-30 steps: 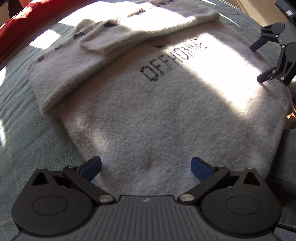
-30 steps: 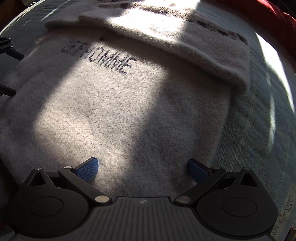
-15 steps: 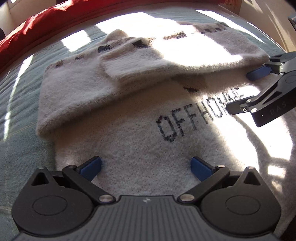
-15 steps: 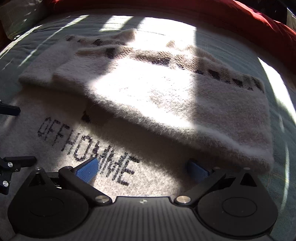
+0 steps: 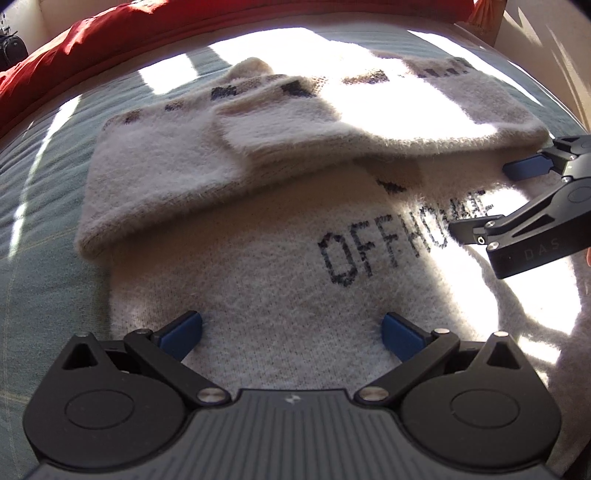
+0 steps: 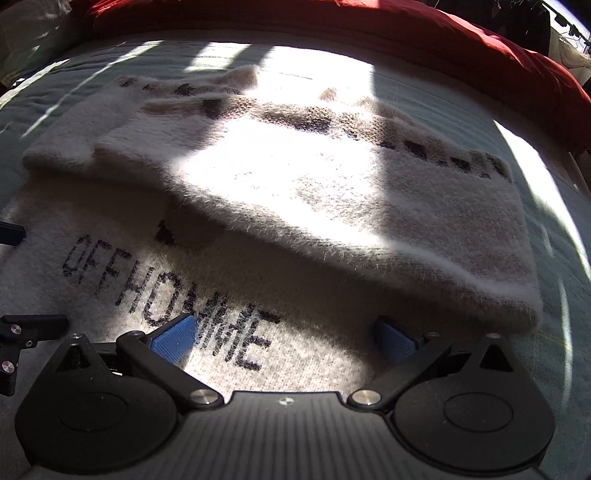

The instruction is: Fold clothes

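A fuzzy cream sweater (image 5: 266, 266) with black "OFFHOMME" lettering lies flat on the bed, its two sleeves (image 5: 332, 125) folded across the upper part. My left gripper (image 5: 291, 330) hovers open over the sweater's lower left area, blue pads apart, holding nothing. In the right wrist view the same sweater (image 6: 332, 206) fills the frame, and my right gripper (image 6: 284, 338) is open just above the lettering (image 6: 166, 291). The right gripper (image 5: 517, 195) also shows at the right edge of the left wrist view, jaws spread. The left gripper's fingers (image 6: 33, 325) poke in at the left edge of the right wrist view.
The sweater rests on a pale blue-green bedspread (image 5: 40, 206), also seen as bedspread (image 6: 554, 229) at the right. A red blanket (image 5: 110, 33) runs along the far side, shown as red blanket (image 6: 406, 33). Strong sunlight patches and shadows cross the fabric.
Both grippers have moved forward over the sweater from its hem toward the lettering and folded sleeves. Both stay open; the sweater has not shifted.
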